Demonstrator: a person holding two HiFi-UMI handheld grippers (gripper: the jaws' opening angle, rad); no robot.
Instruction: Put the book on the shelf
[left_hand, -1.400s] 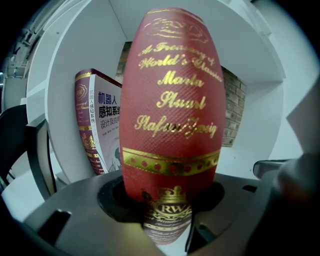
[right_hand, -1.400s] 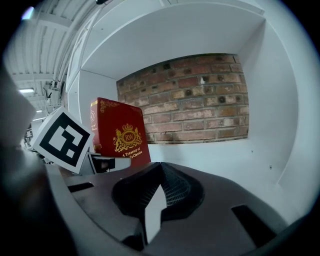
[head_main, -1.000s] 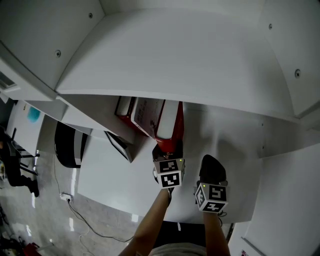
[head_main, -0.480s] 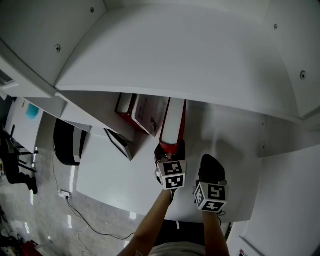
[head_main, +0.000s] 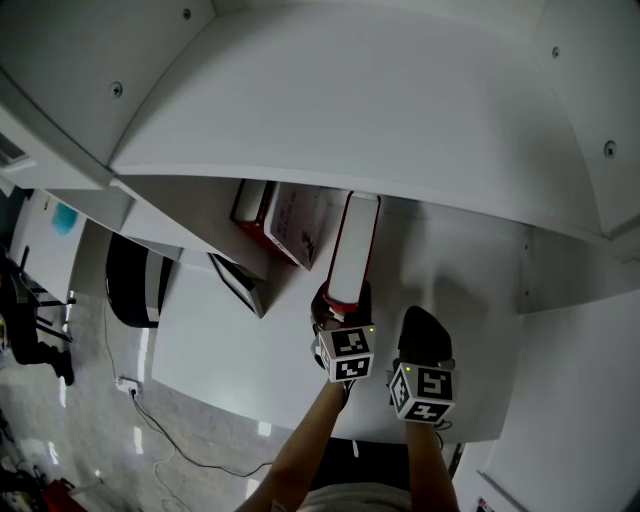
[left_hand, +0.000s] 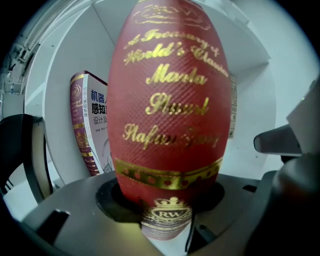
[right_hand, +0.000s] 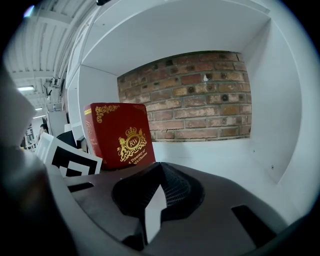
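Note:
My left gripper (head_main: 340, 302) is shut on the spine end of a thick red book with gold lettering (head_main: 354, 248). The book stands nearly upright on the white shelf board (head_main: 460, 275). In the left gripper view the red spine (left_hand: 170, 115) fills the middle, held between the jaws. The right gripper (head_main: 424, 338) hovers just right of the left one, shut and holding nothing. In the right gripper view the red book's cover (right_hand: 120, 135) stands to the left, ahead of the shut right gripper (right_hand: 155, 197).
Two books (head_main: 288, 222) lean against the left side of the compartment, seen also as the purple-spined book (left_hand: 90, 125). A dark framed object (head_main: 238, 288) hangs at the shelf's left edge. The upper shelf (head_main: 350, 110) overhangs. A brick wall (right_hand: 200, 95) backs the compartment.
The red book has swung from leaning left against the other books to nearly upright, and the left gripper shifted slightly right with it. The right gripper has stayed put.

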